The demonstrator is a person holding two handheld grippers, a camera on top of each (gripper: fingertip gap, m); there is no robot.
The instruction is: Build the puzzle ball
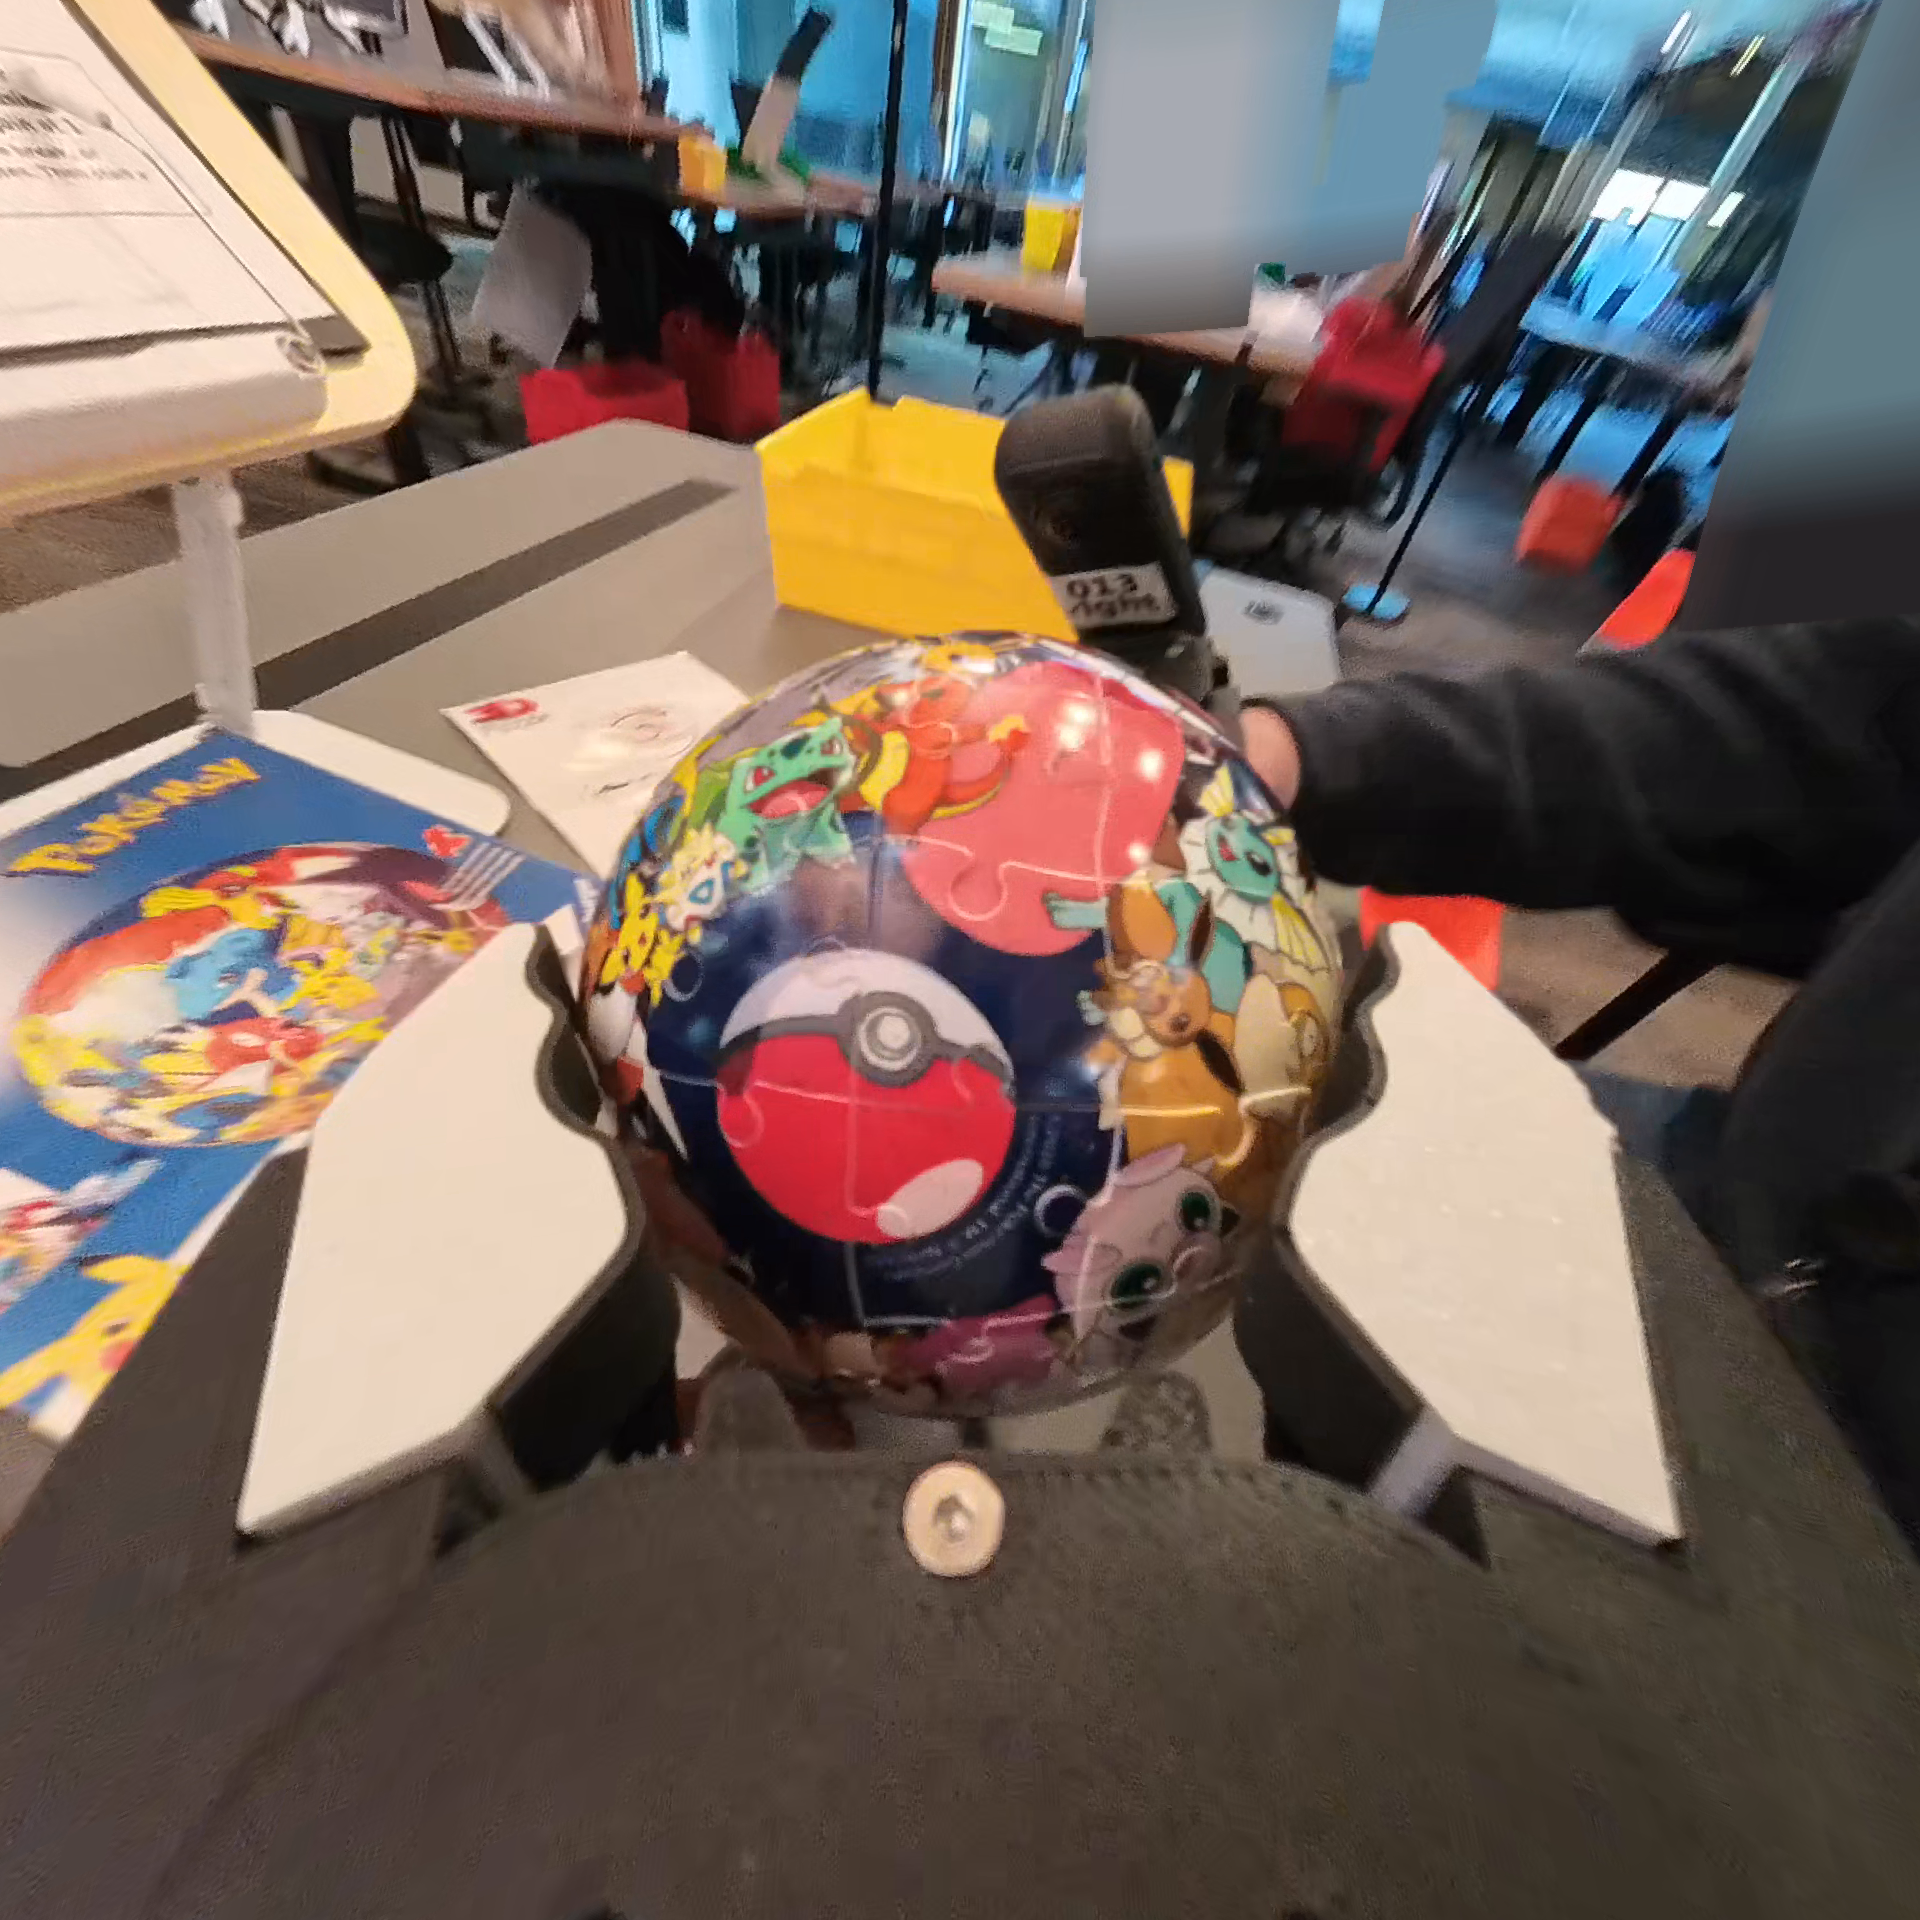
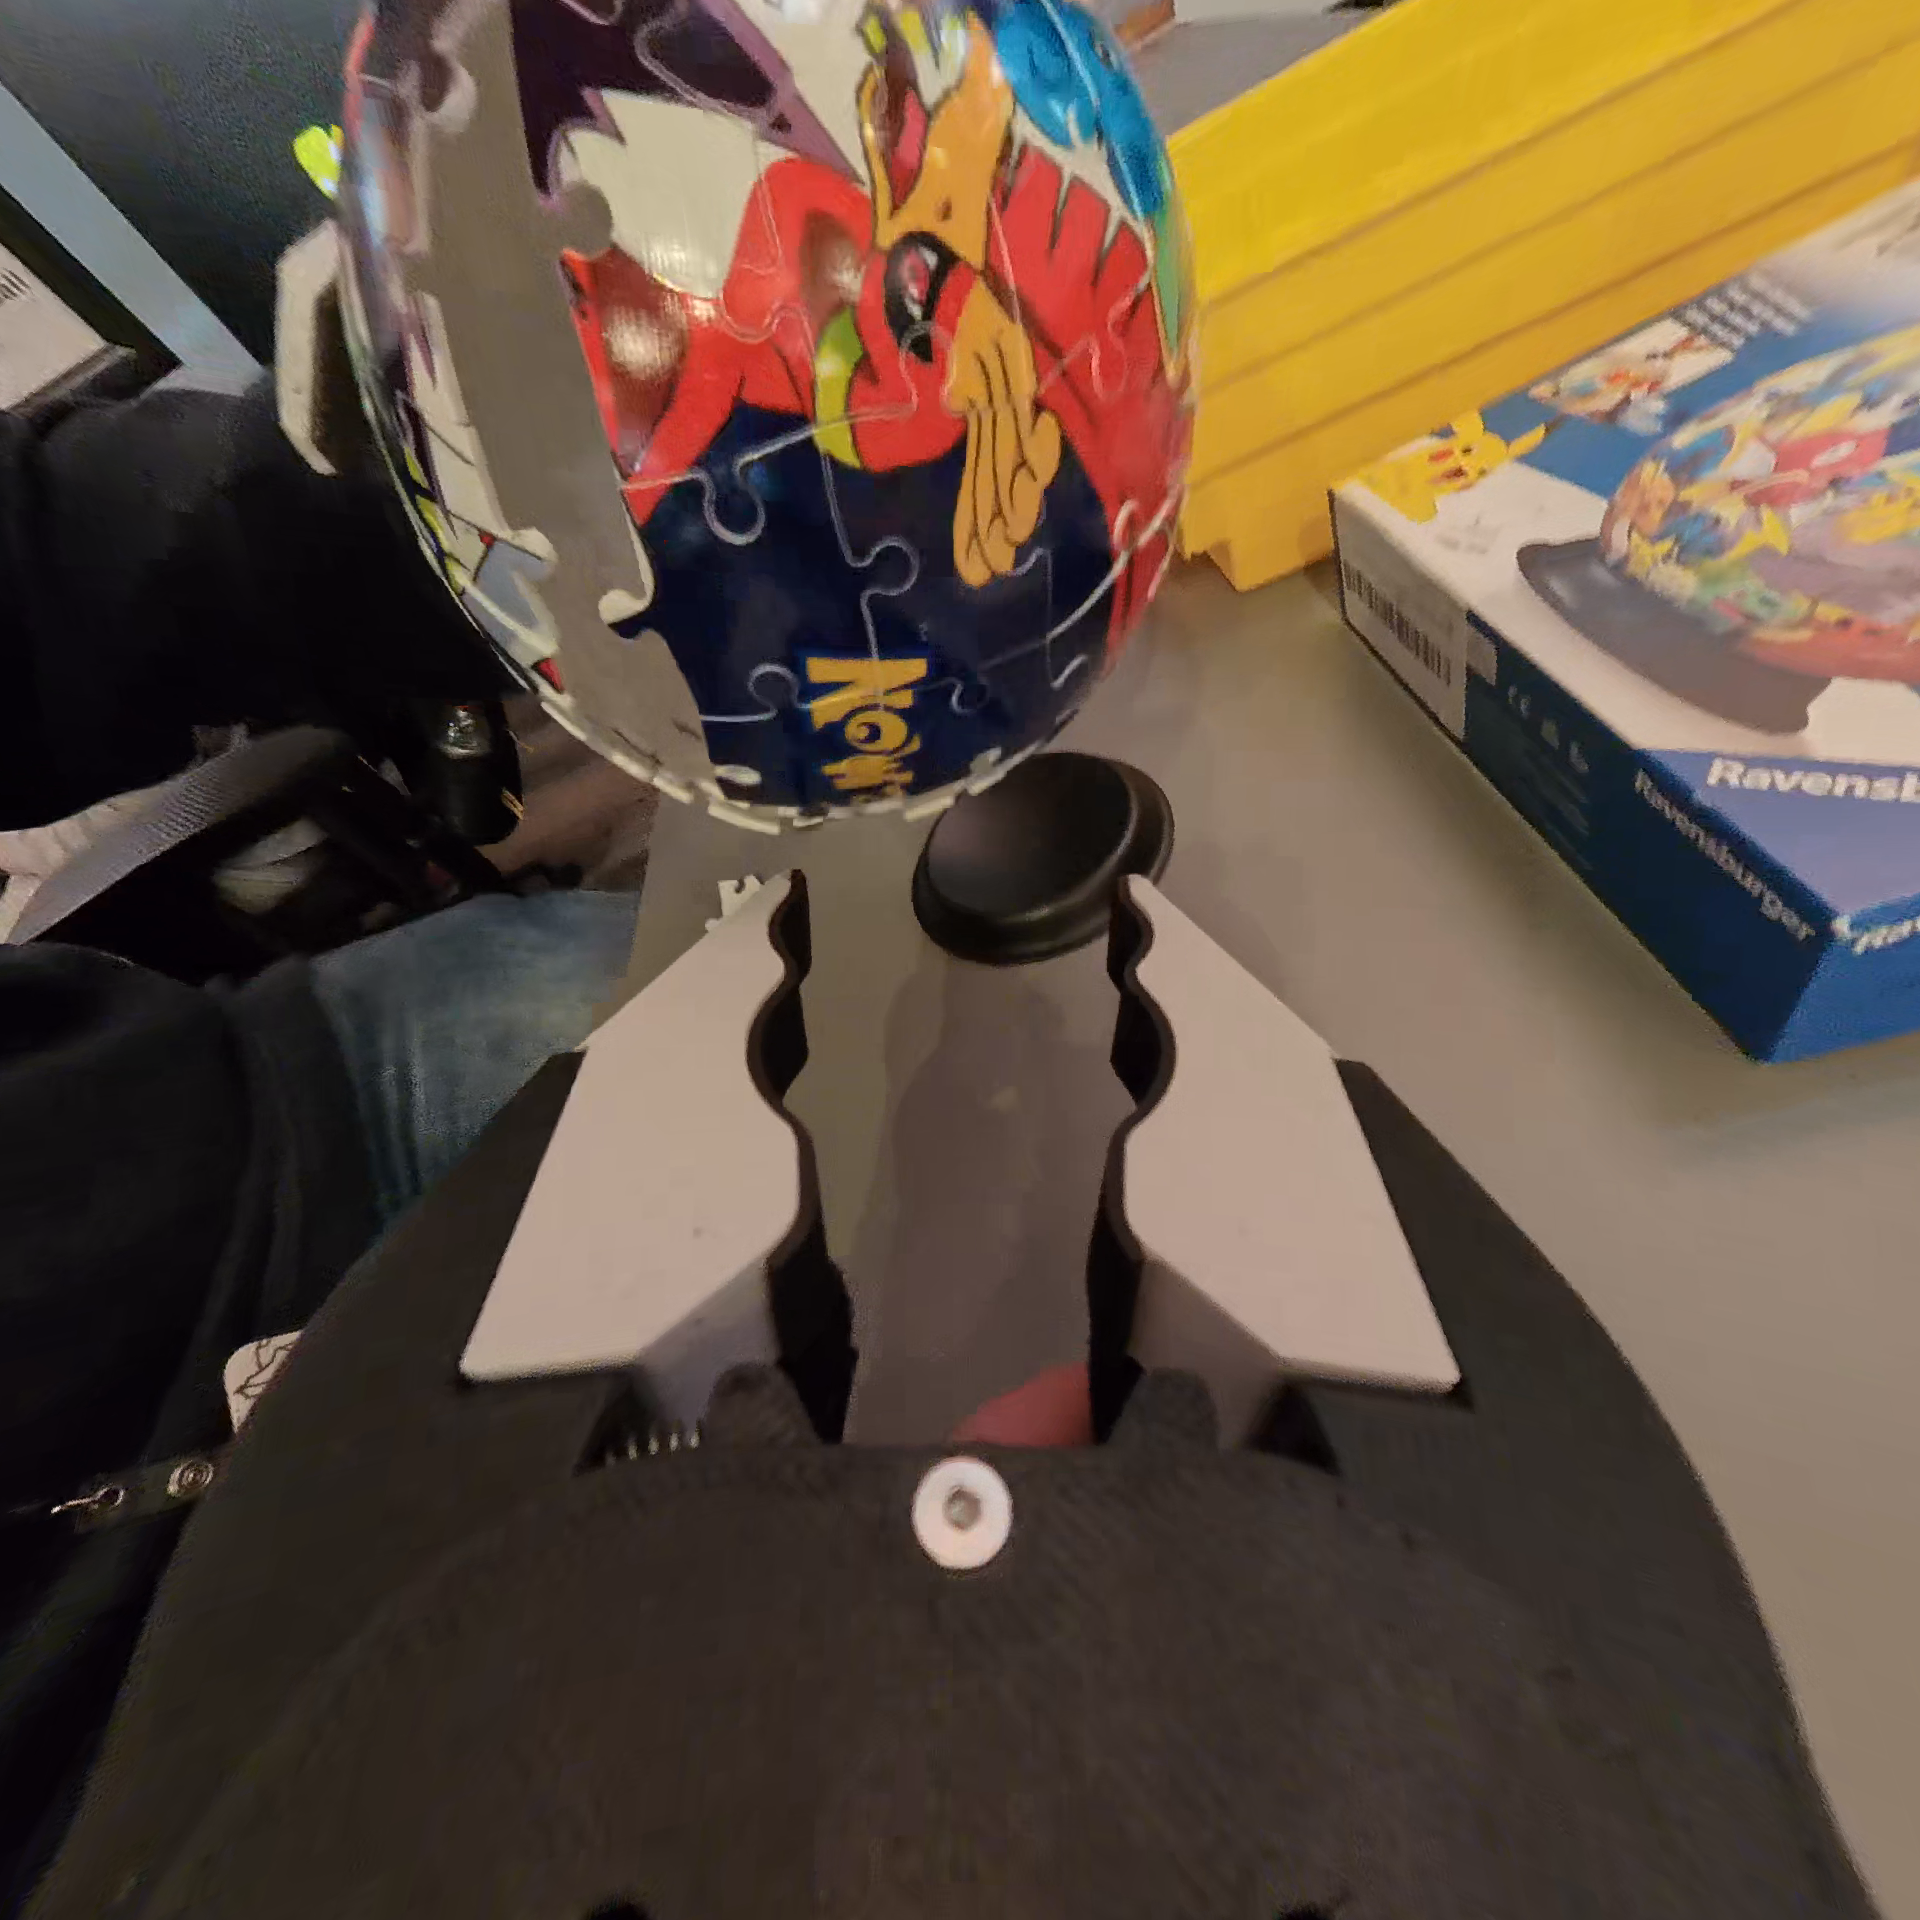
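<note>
The puzzle ball (image 1: 956, 1029), covered in colourful cartoon creatures, sits between the fingers of my left gripper (image 1: 966, 935), which is shut on its sides and holds it above the grey table (image 1: 468, 561). In the right wrist view the ball (image 2: 883, 416) shows a long gap of missing pieces (image 2: 540, 416) down its left side. My right gripper (image 2: 956, 904) is open and empty, just below the ball. A round black stand (image 2: 1039, 862) lies on the table at its right fingertip. A small pale piece edge (image 2: 732, 894) shows by the left fingertip.
A blue puzzle box (image 2: 1662, 675) lies at the right, and shows in the left wrist view (image 1: 208, 987). A yellow bin (image 1: 894, 509) stands behind the ball, a paper leaflet (image 1: 603, 738) beside it. A person's dark sleeve (image 1: 1558, 790) reaches in from the right. Across from one pair of fingers to the other is roughly 10 cm.
</note>
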